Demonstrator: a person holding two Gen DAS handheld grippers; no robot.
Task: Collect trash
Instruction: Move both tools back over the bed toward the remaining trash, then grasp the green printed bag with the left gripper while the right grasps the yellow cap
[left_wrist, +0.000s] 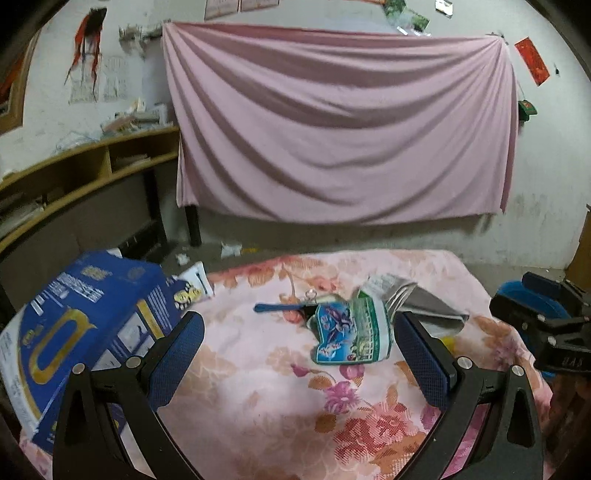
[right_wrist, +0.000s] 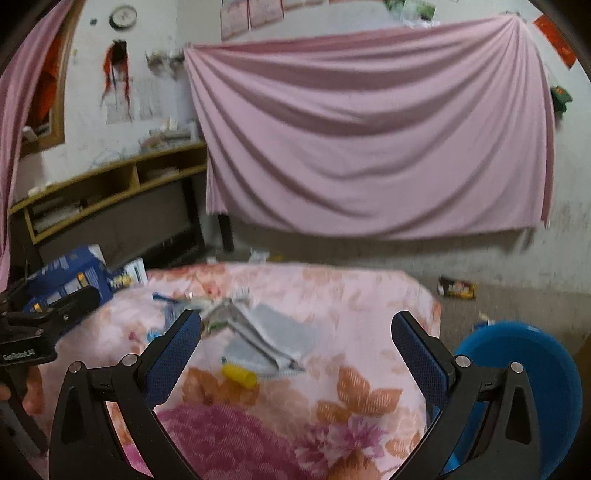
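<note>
- Pink sheet (left_wrist: 340, 122) hangs pinned across the back wall, sagging in folds; a wooden shelf unit (left_wrist: 92, 162) stands to its left, and the bare floor below is littered with scraps and, in the right wrist view, a dark packet (right_wrist: 456, 287).
- Nearer in, a table covered with a floral pink cloth (left_wrist: 258, 387) serves as the work surface — soft and patterned, so small pieces are easy to miss against it.
- Trash lies grouped near the table's middle: a blue-and-green printed wrapper (left_wrist: 349, 332), a silvery grey pouch (right_wrist: 273, 332) just beside it, a blue spoon-like utensil (left_wrist: 275, 307) behind, and a small yellow tube (right_wrist: 239, 374) at the pouch's near edge.
- A blue carton (left_wrist: 85, 332) sits tilted at the table's left edge, its mouth seemingly turned toward the pile — likely a place to put the trash, though a blue bin (right_wrist: 524, 376) also stands off the right edge.
- The left gripper (left_wrist: 299, 354) hovers over the cloth with its jaws spread wide and nothing between them; the wrapper lies just ahead, toward its right finger.
- The right gripper (right_wrist: 295, 350) is likewise wide apart and empty, aimed at the pouch and tube, apparently lining up a first pick.
</note>
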